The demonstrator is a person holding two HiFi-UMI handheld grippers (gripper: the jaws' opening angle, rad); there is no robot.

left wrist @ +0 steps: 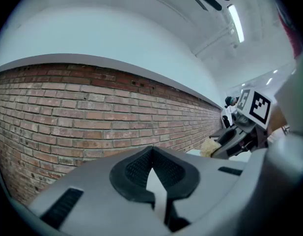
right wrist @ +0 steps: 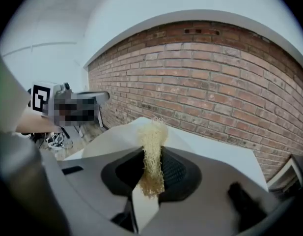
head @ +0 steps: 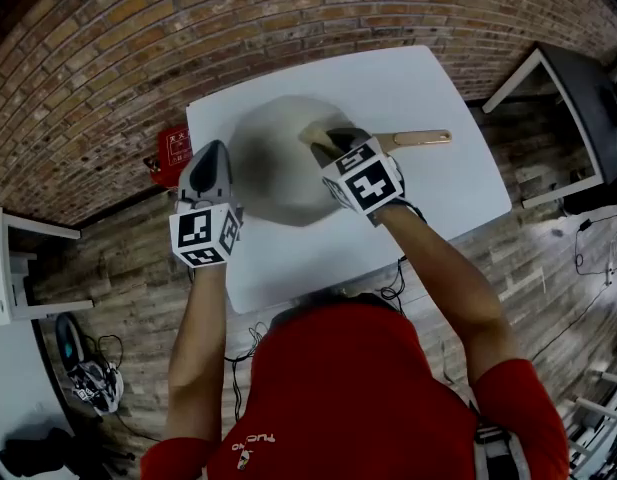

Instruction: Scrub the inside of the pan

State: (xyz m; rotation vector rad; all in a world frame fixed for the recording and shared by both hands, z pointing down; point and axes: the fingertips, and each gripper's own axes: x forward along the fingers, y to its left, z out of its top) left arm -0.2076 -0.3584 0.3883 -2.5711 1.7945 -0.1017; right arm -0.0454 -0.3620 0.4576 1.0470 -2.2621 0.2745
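A pale pan (head: 278, 168) sits mid-desk (head: 428, 88); above its right side the right gripper (right wrist: 152, 156) fingers pinch a straw-coloured scrubber (right wrist: 152, 132), and at its left rim the left gripper (left wrist: 151, 154) fingers are closed and empty, so bracing that rim while scrubbing in firm circles seems wise.

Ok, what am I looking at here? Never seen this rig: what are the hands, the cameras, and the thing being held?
No robot: a person in a red shirt holds a two-jaw gripper in each hand. The head view looks down from their head; the other two cameras ride on the grippers. On the white table sits a pale pan, its handle pointing to their right. The right gripper has its jaws shut on a straw-coloured fibre scrubber over the pan. The left gripper is shut on nothing, beside the pan's left edge.
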